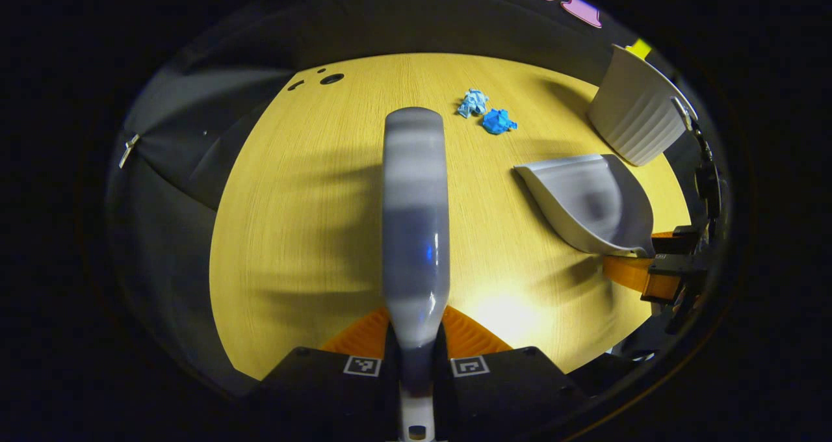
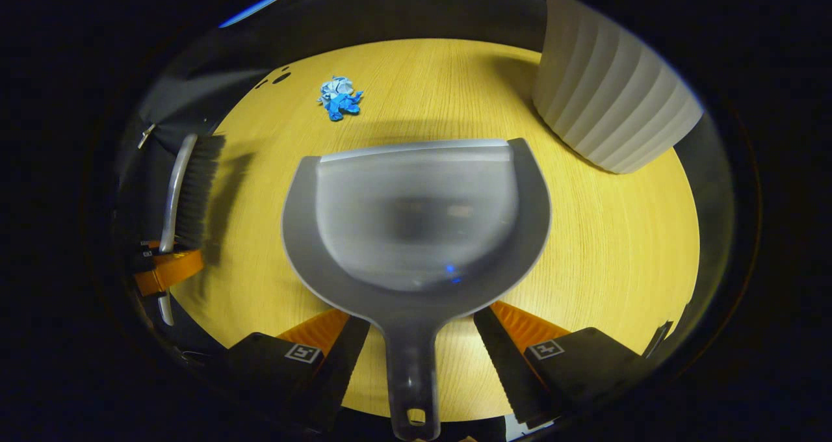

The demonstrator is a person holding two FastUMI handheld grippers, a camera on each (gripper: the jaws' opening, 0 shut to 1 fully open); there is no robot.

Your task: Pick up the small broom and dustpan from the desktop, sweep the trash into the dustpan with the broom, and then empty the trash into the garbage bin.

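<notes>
On the yellow wood-grain desktop point(image 2: 624, 247), the white ribbed plastic garbage bin point(image 2: 611, 97) is standing by the far right edge. The grey plastic dustpan point(image 2: 416, 221) is sitting in front of the right gripper point(image 2: 419, 338), its handle running back between the fingers, lip pointing at the far edge. Those jaws are standing wide either side of the handle, not pressing it from what I can see. The small grey-backed broom with black bristles point(image 2: 192, 188) is riding in the left gripper point(image 1: 416, 357), jaws closed narrow on its handle, long axis pointing straight out toward the far edge. The two crumpled blue paper scraps point(image 1: 486, 112) are lying touching each other near the far edge, ahead of the broom head and slightly right, beyond the dustpan lip and left of it. Judgement: the broom side is nearer the trash; the dustpan needs gripping first, then setting down with its lip facing the scraps so the broom can be pulling them in.
</notes>
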